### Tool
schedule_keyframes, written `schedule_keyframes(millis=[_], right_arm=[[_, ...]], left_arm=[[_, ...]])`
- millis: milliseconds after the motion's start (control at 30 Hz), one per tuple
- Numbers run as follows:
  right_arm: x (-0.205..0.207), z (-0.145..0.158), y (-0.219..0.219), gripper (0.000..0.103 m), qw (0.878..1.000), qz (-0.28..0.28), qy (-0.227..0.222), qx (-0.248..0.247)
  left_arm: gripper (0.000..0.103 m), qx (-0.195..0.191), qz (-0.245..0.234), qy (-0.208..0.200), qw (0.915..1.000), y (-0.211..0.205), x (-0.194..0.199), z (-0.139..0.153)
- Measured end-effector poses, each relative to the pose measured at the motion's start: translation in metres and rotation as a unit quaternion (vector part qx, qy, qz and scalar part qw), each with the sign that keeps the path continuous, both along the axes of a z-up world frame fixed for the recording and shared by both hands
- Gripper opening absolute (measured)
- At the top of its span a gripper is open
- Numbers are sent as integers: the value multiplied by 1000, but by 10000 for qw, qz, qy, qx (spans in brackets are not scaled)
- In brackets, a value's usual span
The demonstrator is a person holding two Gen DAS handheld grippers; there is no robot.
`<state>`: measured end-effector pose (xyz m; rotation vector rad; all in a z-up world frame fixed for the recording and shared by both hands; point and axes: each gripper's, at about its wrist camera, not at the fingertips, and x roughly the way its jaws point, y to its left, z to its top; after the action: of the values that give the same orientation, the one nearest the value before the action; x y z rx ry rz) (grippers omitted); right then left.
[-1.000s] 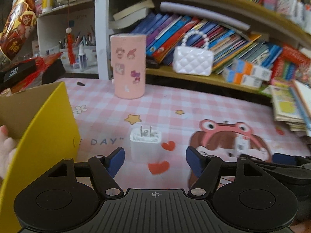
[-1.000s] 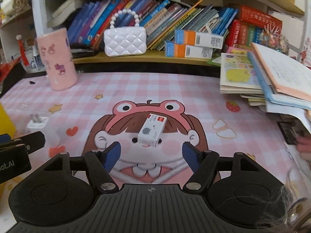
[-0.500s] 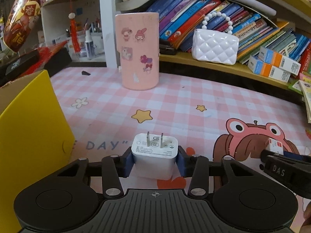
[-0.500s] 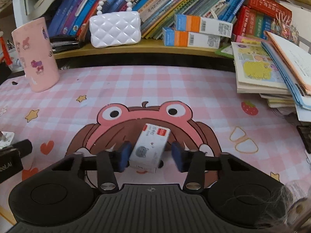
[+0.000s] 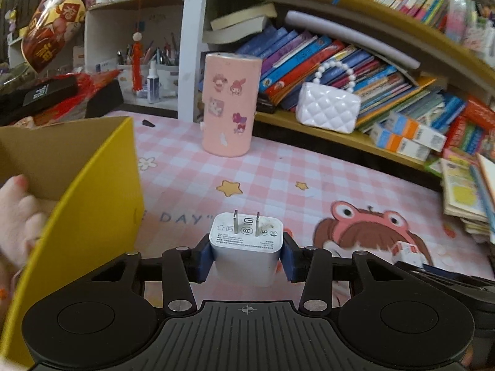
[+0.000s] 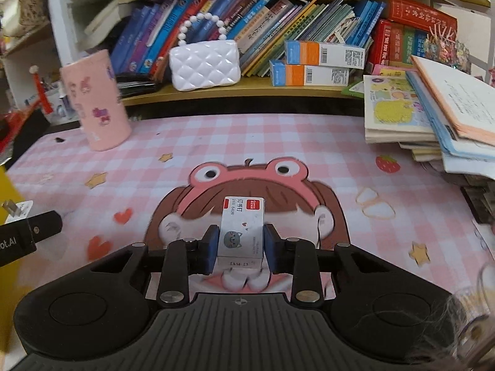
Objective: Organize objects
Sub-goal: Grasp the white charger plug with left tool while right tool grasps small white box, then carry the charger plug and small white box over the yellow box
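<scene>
Since half a second ago both grasped items are being seen higher against the pink checked mat (image 5: 278,167), apparently lifted, though contact with the mat cannot be judged. At far left in the left wrist view, a yellow box (image 5: 92,204) is being steadied by a bare hand (image 5: 18,213) and is standing just beside the left gripper (image 5: 246,255). That gripper's blue pads are being pressed against both sides of a white charger plug (image 5: 246,247), prongs pointing up. Behind it a pink stickered cylinder (image 5: 229,105) is standing upright near the shelf edge, and a white quilted purse (image 5: 328,111) is resting on the shelf among books. At the right edge, only a blurred corner of the staple box (image 5: 406,249) is being shown. In the right wrist view the small staple box (image 6: 243,232) is being clamped between the right gripper (image 6: 241,247) pads, over the frog-hat cartoon. A stack of books (image 6: 417,123) is lying to the right.
</scene>
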<state>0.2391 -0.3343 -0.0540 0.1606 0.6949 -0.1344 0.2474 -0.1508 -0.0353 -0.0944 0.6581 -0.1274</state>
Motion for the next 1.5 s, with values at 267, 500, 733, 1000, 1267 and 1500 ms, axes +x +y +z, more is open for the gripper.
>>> schedule_keyframes(millis=[267, 500, 733, 1000, 1267, 1500], right_arm=[[-81, 8, 41, 28, 9995, 244, 195, -51], [-148, 8, 88, 28, 9972, 649, 331, -160], [-191, 5, 141, 28, 9919, 1143, 529, -164], [-228, 7, 198, 28, 9860, 1596, 439, -178], [-251, 11, 241, 28, 9837, 1770, 282, -170], [-260, 19, 264, 28, 9836, 1787, 125, -209]], left_arm=[[43, -95, -369, 127, 9992, 35, -78, 4], [43, -98, -546, 224, 9982, 82, -141, 7], [43, -60, -257, 285, 9992, 134, -184, 7], [43, -41, -20, 301, 9995, 184, -228, 7], [43, -27, 132, 172, 9998, 225, -254, 11], [43, -1, 82, 42, 10000, 244, -264, 16]])
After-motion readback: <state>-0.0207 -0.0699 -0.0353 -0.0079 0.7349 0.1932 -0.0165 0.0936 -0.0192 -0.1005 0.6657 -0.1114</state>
